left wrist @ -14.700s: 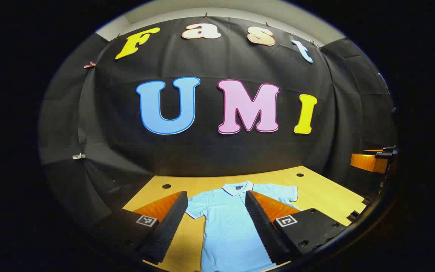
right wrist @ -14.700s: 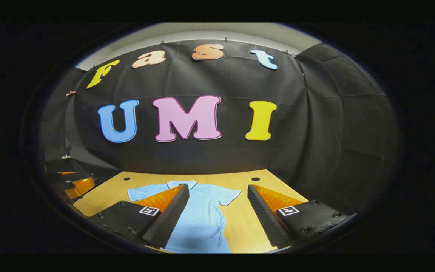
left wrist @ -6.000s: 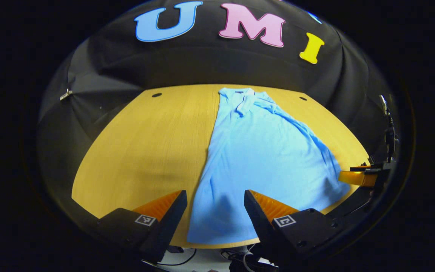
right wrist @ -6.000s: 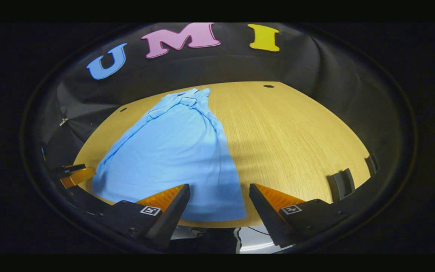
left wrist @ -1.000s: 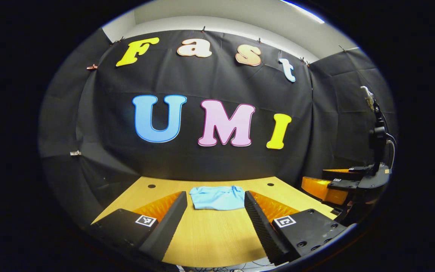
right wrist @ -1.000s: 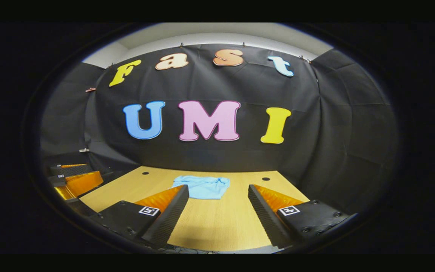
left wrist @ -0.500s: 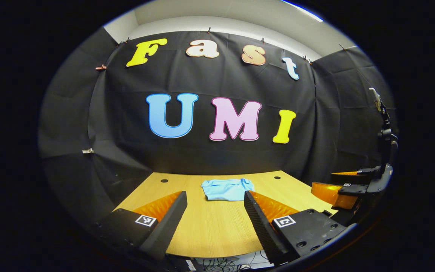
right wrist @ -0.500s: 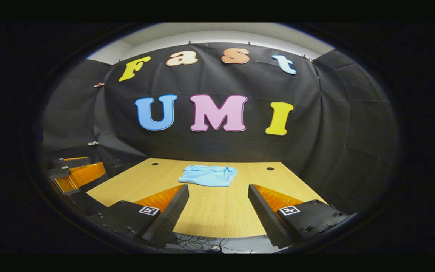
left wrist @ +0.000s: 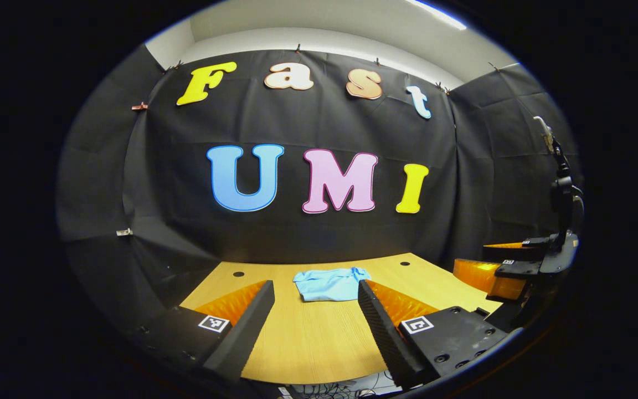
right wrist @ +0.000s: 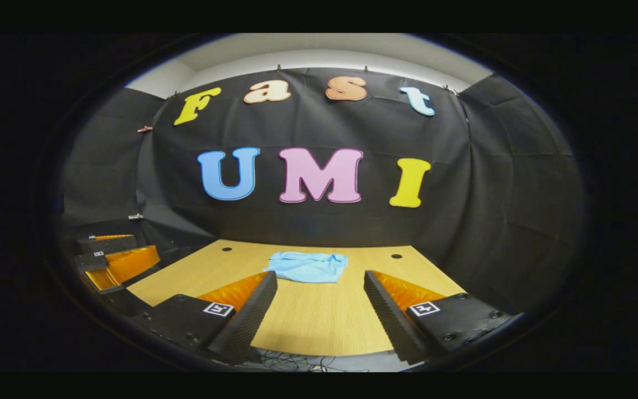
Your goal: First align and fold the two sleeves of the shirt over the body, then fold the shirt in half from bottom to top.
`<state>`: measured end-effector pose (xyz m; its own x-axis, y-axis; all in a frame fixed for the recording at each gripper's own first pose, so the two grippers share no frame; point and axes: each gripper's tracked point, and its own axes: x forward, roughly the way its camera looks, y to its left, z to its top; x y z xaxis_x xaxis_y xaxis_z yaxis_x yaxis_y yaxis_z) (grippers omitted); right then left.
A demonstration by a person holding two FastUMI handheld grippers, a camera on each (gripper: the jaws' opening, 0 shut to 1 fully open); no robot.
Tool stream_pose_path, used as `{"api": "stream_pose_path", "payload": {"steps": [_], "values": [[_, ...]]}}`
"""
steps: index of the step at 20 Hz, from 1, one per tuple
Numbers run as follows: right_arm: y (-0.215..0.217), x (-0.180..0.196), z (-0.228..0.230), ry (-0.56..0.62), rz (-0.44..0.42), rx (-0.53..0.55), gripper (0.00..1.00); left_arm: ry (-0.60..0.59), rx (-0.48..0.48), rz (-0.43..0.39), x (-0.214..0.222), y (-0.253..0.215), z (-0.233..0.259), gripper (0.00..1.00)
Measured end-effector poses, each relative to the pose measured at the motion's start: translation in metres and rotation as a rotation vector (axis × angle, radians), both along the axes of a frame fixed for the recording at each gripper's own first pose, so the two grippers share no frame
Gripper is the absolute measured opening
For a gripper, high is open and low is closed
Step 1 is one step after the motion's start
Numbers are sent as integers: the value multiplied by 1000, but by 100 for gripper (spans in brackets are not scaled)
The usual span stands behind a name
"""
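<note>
Looking across the light wooden tabletop (left wrist: 308, 343), I see the pale blue shirt (left wrist: 327, 284) lying as a small folded bundle near its far edge, well apart from both tools. My left gripper (left wrist: 314, 321) and right gripper (right wrist: 320, 313) hang with fingers spread, holding nothing. Folding looks finished to me; at most, tidying that slightly rumpled top edge remains.

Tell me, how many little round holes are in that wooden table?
2: one hole near the table's far left corner, another hole far right, flanking the folded shirt.
</note>
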<state>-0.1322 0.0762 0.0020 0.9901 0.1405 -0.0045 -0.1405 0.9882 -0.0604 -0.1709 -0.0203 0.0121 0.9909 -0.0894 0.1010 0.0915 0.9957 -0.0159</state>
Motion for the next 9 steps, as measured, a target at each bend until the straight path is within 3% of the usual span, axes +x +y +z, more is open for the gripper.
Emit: {"api": "stream_pose_path", "payload": {"steps": [9], "values": [[-3,-2,6,-13,-6,0,95,-10,7,4,4,0,3,97]]}}
